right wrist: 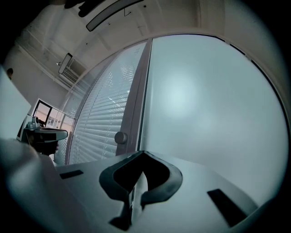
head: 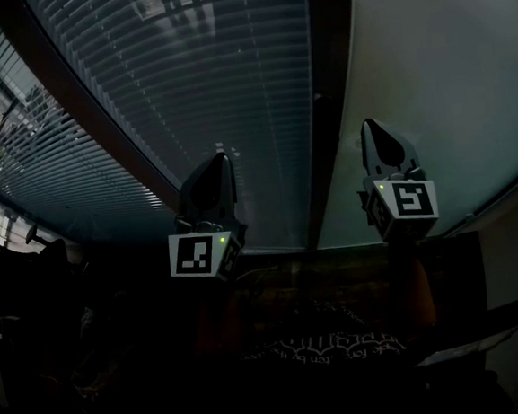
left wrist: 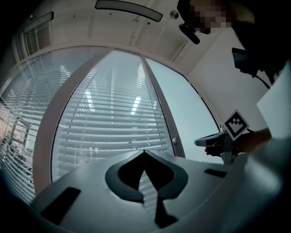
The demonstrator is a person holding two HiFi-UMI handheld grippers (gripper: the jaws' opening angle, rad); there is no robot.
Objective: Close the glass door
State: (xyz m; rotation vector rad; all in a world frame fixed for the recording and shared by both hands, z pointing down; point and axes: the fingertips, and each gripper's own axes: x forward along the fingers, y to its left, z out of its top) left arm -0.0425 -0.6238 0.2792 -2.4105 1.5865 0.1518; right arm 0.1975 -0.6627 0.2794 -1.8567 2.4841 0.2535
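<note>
room: dark-framed, slatted-blind glass door (head: 195, 99) beyond your fingers.
left gripper (head: 222, 161), right gripper (head: 370, 130): tips together, empty.
step: glass door looks closed.

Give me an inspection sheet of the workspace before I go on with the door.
Surface: nothing seen.
Job's things: glass door with slatted blinds; round knob on its frame; open or closed, cannot tell.
Clutter: dark shapes low left in head view, too dim to name.
Grippers: left claw shut, empty; right claw shut, empty; both raised before the door.
Cables: thin dark line at the left gripper view's right, possibly a lead.
Surroundings: plain pale panel right of the frame; long ceiling fixture overhead.
</note>
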